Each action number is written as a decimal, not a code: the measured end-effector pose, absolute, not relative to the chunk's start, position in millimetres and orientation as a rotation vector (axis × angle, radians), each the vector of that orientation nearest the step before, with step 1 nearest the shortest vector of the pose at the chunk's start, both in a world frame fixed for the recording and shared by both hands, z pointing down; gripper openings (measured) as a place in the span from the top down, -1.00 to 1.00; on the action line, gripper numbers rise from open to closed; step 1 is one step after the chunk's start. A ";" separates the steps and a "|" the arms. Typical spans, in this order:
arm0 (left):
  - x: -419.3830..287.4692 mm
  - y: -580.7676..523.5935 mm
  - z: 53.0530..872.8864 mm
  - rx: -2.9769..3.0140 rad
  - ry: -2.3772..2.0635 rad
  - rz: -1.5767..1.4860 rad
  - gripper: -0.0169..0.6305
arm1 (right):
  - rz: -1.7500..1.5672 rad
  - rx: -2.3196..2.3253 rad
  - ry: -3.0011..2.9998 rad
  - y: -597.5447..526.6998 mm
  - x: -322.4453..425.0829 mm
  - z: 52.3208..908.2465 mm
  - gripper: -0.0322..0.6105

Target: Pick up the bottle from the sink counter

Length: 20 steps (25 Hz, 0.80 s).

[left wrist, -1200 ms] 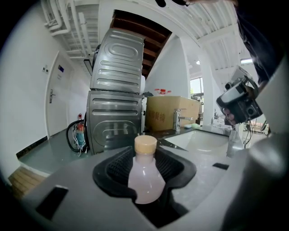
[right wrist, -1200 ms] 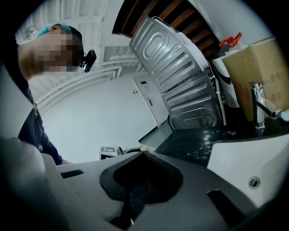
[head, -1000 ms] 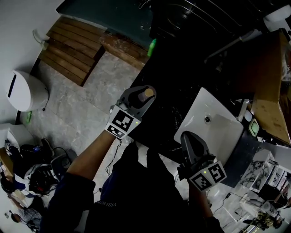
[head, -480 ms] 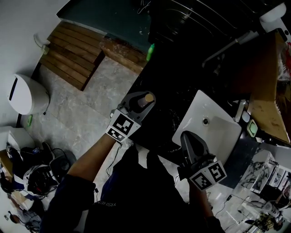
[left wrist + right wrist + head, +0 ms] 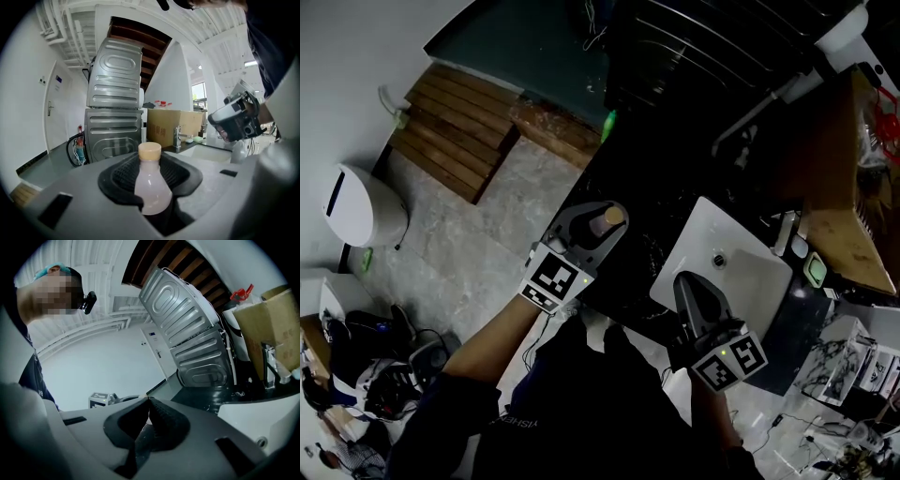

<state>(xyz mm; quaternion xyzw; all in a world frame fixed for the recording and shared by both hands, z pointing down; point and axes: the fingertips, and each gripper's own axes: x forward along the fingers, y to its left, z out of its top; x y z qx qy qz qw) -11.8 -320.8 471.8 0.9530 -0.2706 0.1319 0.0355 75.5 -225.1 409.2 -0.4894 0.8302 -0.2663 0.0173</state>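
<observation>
A small bottle (image 5: 151,185) with pale pinkish liquid and a tan cap (image 5: 149,151) stands upright between the black ribbed pads of my left gripper (image 5: 150,176), which is shut on it. In the head view the left gripper (image 5: 598,228) holds the bottle (image 5: 610,218) above the near edge of the dark counter (image 5: 666,202). My right gripper (image 5: 689,289) hovers over the front corner of the white sink (image 5: 741,258); its pads (image 5: 159,416) meet at the tips with nothing between them.
A tap (image 5: 785,234) and a green soap dish (image 5: 815,270) sit behind the sink. A cardboard box (image 5: 169,124) and a stacked metal appliance (image 5: 114,112) stand on the counter side. Below lie a stone floor (image 5: 459,253), a wooden pallet (image 5: 455,131) and a white bin (image 5: 358,206).
The left gripper with the bottle has shifted slightly right and toward me in the head view. The right gripper has hardly moved.
</observation>
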 end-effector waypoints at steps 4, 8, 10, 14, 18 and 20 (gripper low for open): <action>-11.4 -316.4 443.9 2.951 -0.847 0.415 0.52 | -0.800 -1.502 2.582 -224.5 76.3 401.8 0.82; -9.0 -307.9 419.7 2.972 -0.865 0.414 0.52 | -0.771 -1.478 2.587 -221.8 79.0 392.7 0.82; -7.5 -303.3 408.1 2.984 -0.872 0.407 0.52 | -0.753 -1.470 2.588 -221.2 80.8 387.9 0.82; -3.6 -294.0 392.0 3.004 -0.881 0.399 0.52 | -0.723 -1.465 2.585 -219.2 88.0 381.4 0.82; -0.5 -283.4 382.3 3.012 -0.876 0.398 0.52 | -0.705 -1.463 2.571 -216.0 95.4 375.6 0.82; 0.9 -279.3 378.8 3.015 -0.875 0.400 0.52 | -0.690 -1.463 2.564 -215.4 98.1 371.7 0.82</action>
